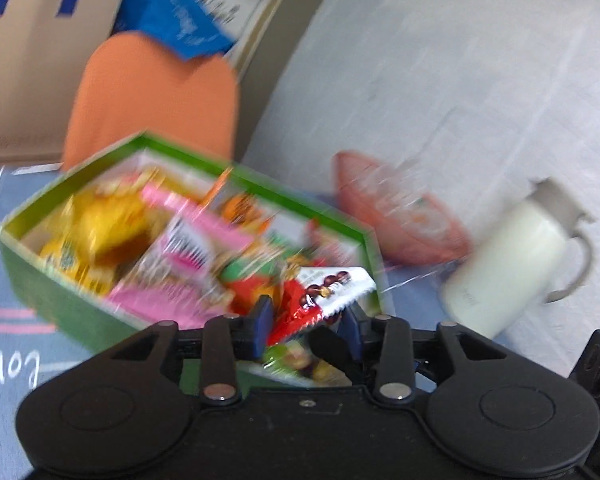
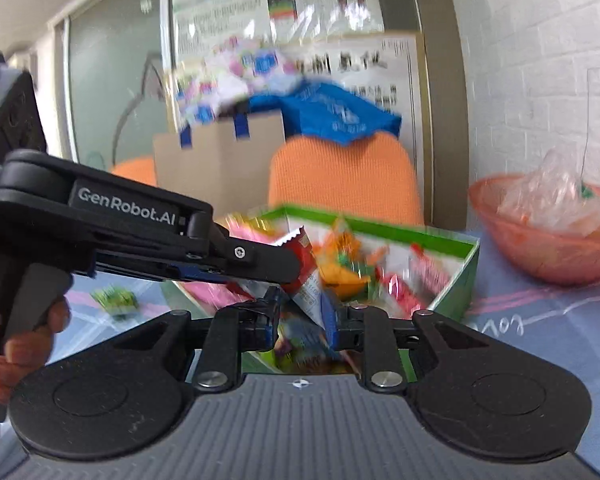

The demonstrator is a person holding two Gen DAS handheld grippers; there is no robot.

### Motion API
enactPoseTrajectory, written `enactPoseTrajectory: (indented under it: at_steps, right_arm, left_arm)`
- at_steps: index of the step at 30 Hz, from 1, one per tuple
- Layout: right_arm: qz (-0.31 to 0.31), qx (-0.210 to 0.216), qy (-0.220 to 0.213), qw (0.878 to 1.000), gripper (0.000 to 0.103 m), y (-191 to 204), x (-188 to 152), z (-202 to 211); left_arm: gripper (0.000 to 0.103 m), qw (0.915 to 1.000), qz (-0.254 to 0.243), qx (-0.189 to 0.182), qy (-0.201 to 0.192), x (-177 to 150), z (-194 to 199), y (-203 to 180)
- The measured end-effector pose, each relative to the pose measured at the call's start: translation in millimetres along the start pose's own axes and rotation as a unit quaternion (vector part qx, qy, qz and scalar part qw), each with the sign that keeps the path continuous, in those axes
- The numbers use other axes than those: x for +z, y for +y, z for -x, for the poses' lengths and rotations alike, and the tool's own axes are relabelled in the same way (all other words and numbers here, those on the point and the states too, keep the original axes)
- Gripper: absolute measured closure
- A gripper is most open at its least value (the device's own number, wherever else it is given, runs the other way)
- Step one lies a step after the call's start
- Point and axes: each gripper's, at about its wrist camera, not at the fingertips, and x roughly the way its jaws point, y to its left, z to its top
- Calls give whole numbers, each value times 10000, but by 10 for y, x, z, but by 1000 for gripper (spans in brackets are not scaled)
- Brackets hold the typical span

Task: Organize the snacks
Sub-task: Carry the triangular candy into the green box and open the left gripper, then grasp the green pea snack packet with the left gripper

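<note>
A green box [image 1: 52, 300] [image 2: 456, 280] full of colourful snack packets stands on the blue tablecloth. A red and white snack packet [image 1: 324, 292] [image 2: 306, 276] hangs over the box's near corner. My left gripper [image 1: 308, 318] [image 2: 268, 272] is open, its blue pads standing on either side of the packet's red end. In the right wrist view it reaches in from the left, held by a person's hand [image 2: 24, 344]. My right gripper [image 2: 302, 314] is shut on the packet's white lower end. Both views are blurred.
An orange bowl [image 1: 400, 216] [image 2: 540, 248] with clear plastic wrappers sits right of the box, and a white mug [image 1: 512, 264] stands beside it. A small green packet [image 2: 116, 300] lies on the cloth at left. Behind the table are an orange chair [image 2: 340, 176] and a cardboard box [image 2: 220, 160].
</note>
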Motion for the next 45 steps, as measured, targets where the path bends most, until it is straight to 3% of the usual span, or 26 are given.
enactPoseTrajectory:
  at_steps: [1, 5, 6, 8, 11, 12, 16, 22, 27, 35, 38, 40, 41, 43, 45]
  right_arm:
    - [0, -47, 163, 9999, 71, 1, -58, -65]
    - [89, -17, 68, 9999, 72, 51, -76, -34]
    - [134, -57, 63, 9999, 63, 60, -71, -19]
    - [180, -142, -33, 9997, 50, 80, -66, 58]
    - [181, -138, -305, 9993, 2, 112, -62, 209]
    - [193, -133, -396, 9989, 0, 128, -63, 253]
    - [175, -44, -555, 9983, 0, 251, -84, 413]
    - [180, 583, -298, 9977, 0, 511, -140, 394]
    - [282, 793, -28, 9965, 0, 740, -182, 314]
    - [356, 861, 121, 9956, 0, 878, -183, 321]
    - [431, 826, 193, 9955, 0, 875, -188, 322]
    - [406, 819, 241, 9955, 0, 854, -203, 316]
    - [361, 840, 272, 9954, 0, 843, -212, 305]
    - [268, 875, 334, 9952, 0, 832, -233, 274]
    - [227, 896, 396, 9949, 0, 847, -254, 243]
  left_arm:
    - [6, 9999, 52, -10, -103, -53, -15, 47]
    - [8, 9998, 130, -24, -135, -48, 29, 68]
    - [0, 9998, 117, 3, -164, -45, 72, 50]
    - [0, 9992, 63, -61, -381, -67, 200, 27]
    - [0, 9967, 72, 73, -803, -165, 461, 12]
    - [0, 9961, 121, 81, -866, -204, 541, 31]
    - [0, 9938, 416, 149, -1019, -396, 822, 186]
    - [0, 9869, 831, 832, -1101, -628, 1124, 629]
    - [0, 9739, 1314, 1390, -1222, -576, 1272, 1077]
    - [0, 9620, 1714, 1734, -1229, -186, 1031, 1592]
    - [0, 9559, 1885, 1939, -1146, -130, 885, 1755]
    - [0, 9559, 1966, 1880, -1108, -136, 840, 1830]
    - [21, 9571, 1943, 1851, -1088, -134, 825, 1855]
    - [47, 9625, 1905, 1696, -922, -150, 817, 1872]
    - [47, 9660, 1941, 1479, -859, -203, 855, 1871]
